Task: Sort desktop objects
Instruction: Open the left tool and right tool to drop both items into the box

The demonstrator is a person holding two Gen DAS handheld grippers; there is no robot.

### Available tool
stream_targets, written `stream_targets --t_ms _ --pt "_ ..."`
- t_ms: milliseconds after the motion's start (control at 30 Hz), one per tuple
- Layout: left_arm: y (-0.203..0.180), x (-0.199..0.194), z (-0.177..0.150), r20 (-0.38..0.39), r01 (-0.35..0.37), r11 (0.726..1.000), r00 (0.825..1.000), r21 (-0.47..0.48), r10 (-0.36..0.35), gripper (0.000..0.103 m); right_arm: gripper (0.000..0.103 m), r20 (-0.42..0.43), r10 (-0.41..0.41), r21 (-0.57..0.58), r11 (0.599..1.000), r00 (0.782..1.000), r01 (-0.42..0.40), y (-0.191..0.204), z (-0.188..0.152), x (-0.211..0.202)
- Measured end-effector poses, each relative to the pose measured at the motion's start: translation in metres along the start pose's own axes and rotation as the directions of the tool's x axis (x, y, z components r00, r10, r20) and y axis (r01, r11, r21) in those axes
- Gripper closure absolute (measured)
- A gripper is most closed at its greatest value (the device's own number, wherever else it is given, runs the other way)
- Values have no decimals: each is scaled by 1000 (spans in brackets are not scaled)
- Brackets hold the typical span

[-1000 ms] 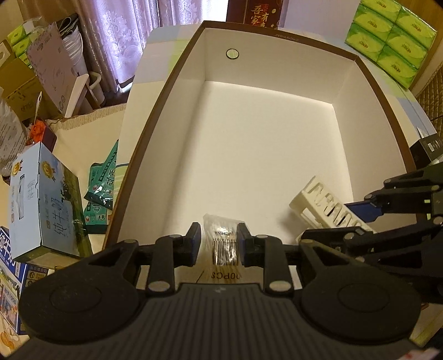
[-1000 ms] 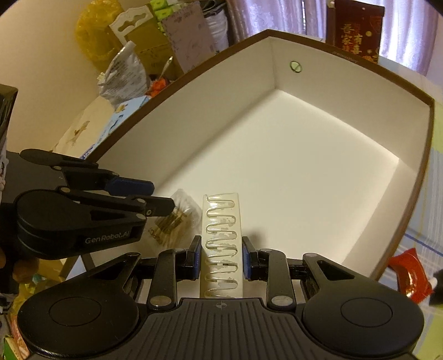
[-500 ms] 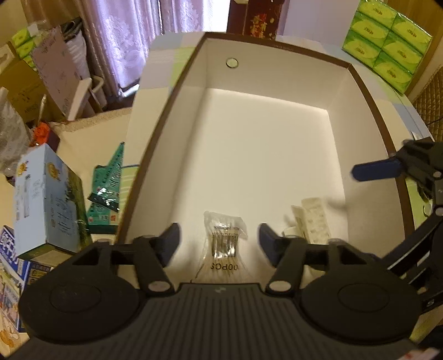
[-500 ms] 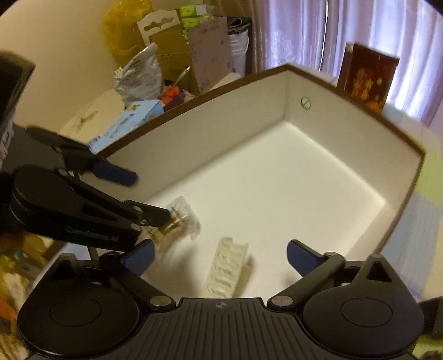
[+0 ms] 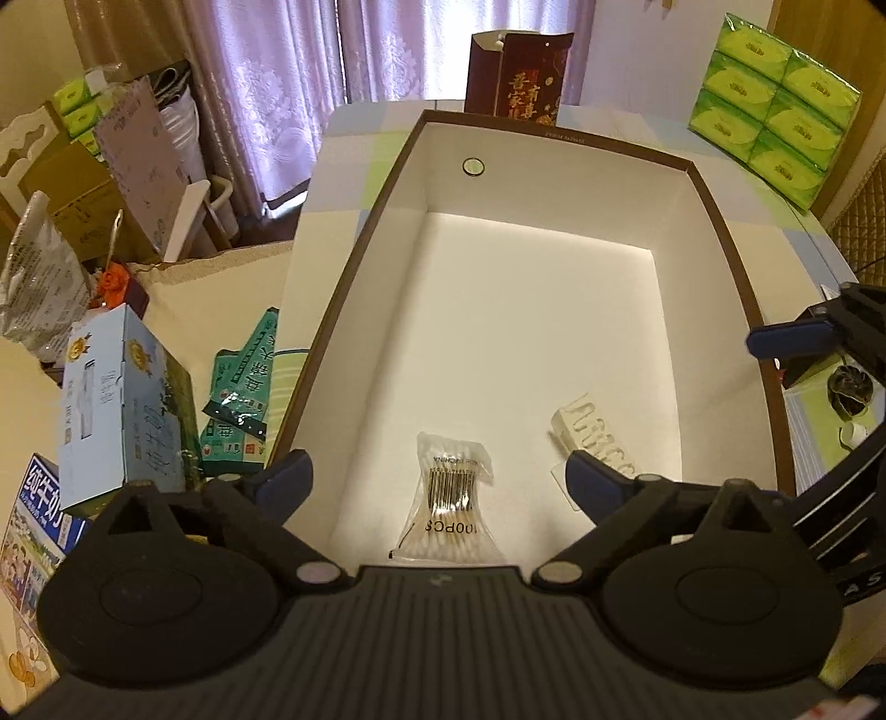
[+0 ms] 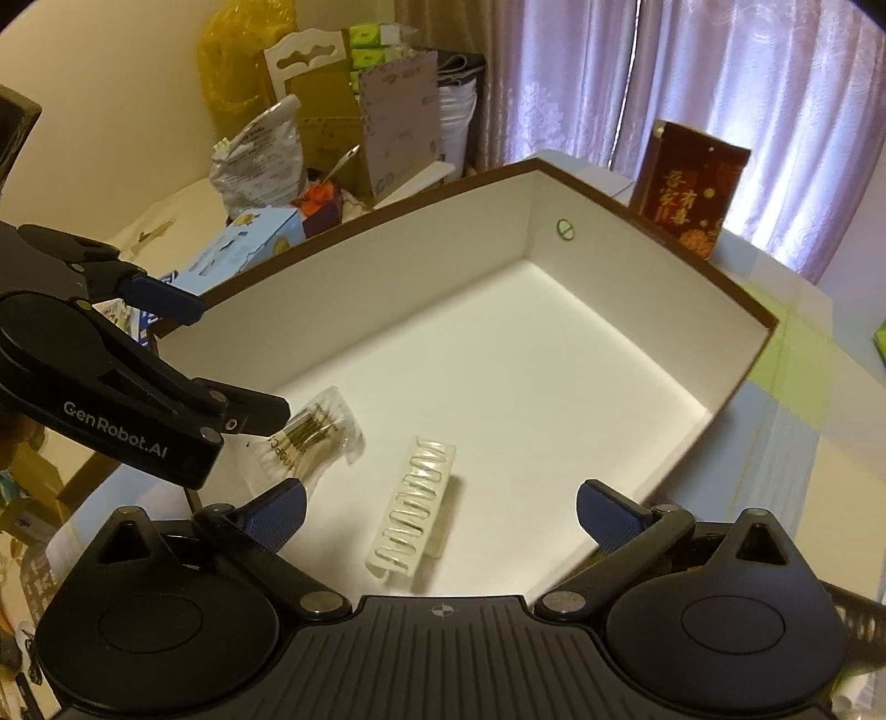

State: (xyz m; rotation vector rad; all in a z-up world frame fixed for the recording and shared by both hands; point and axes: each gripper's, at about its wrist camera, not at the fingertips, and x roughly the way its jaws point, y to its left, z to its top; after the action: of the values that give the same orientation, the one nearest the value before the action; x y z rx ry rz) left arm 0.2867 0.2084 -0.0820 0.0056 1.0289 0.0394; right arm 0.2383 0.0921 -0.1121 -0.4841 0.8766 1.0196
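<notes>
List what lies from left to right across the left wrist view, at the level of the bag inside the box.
Blue milk carton → green packet → cotton swab bag → white clip strip → right gripper's blue fingertip.

Pale purple patterned curtains hang along the far side, daylight glowing through them (brightest at the gaps). A cream wall rises at the left, a wooden panel at the right.

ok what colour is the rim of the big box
Dark brown; the box rim shows best in the left wrist view, against white inner walls.
</notes>
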Motion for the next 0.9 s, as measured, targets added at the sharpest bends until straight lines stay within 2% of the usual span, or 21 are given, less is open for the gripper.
stream_targets --t_ms 433,900 --pt "-18 -27 -6 39 -18 1000 999 -2 18 4 2 40 -14 37 999 999 12 -7 -16 -35" --pt "-50 -61 -23 82 -20 1000 996 -3 20 4 2 80 4 63 998 997 -9 -15 -40 -74"
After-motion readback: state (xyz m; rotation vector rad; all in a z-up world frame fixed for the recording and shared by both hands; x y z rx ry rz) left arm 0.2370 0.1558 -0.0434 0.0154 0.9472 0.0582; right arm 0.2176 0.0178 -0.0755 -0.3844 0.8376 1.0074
